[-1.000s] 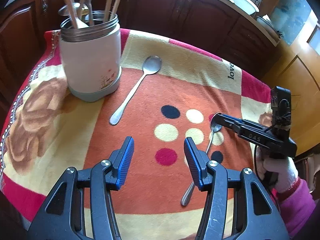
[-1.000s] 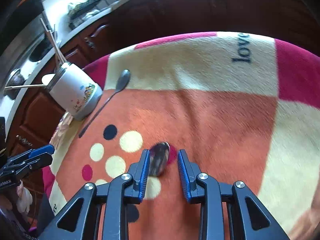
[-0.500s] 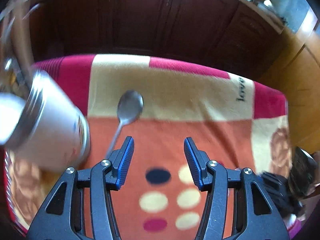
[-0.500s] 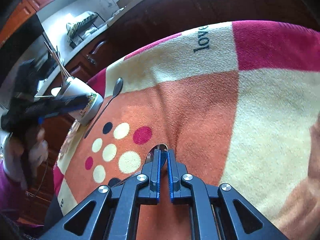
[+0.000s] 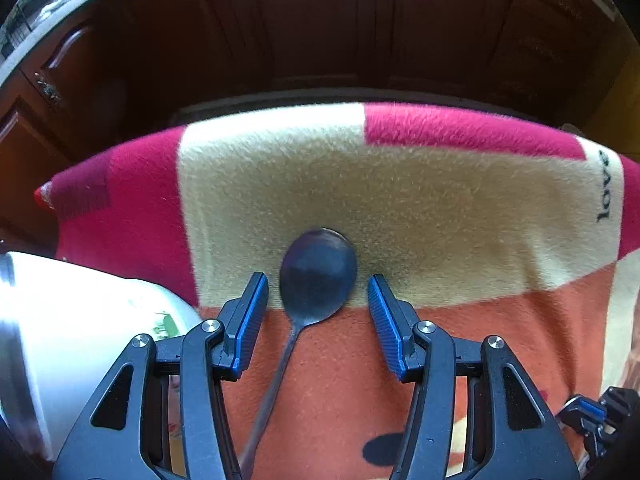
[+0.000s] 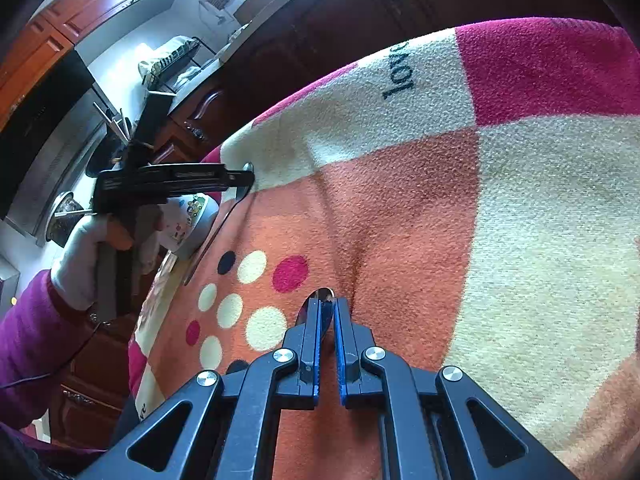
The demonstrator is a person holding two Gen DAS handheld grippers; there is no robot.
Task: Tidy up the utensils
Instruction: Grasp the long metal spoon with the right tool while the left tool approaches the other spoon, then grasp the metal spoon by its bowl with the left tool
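Observation:
A long metal spoon (image 5: 318, 276) lies on the blanket, bowl away from me. My left gripper (image 5: 316, 300) is open, its blue pads on either side of the spoon's bowl, apart from it. The white utensil holder (image 5: 80, 340) stands close at the left; it also shows in the right wrist view (image 6: 188, 224) behind the left gripper (image 6: 240, 178). My right gripper (image 6: 327, 312) is shut on a second, smaller spoon (image 6: 322, 300), whose bowl pokes out past the fingertips just above the blanket.
The patterned blanket (image 6: 400, 220) covers the table, with coloured dots near the front left. Dark wooden cabinets (image 5: 320, 32) stand beyond the far edge. My right gripper's tip shows at the lower right of the left wrist view (image 5: 588, 420).
My left gripper has moved forward from the table's front to straddle the long spoon's bowl. My right gripper has closed on the small spoon.

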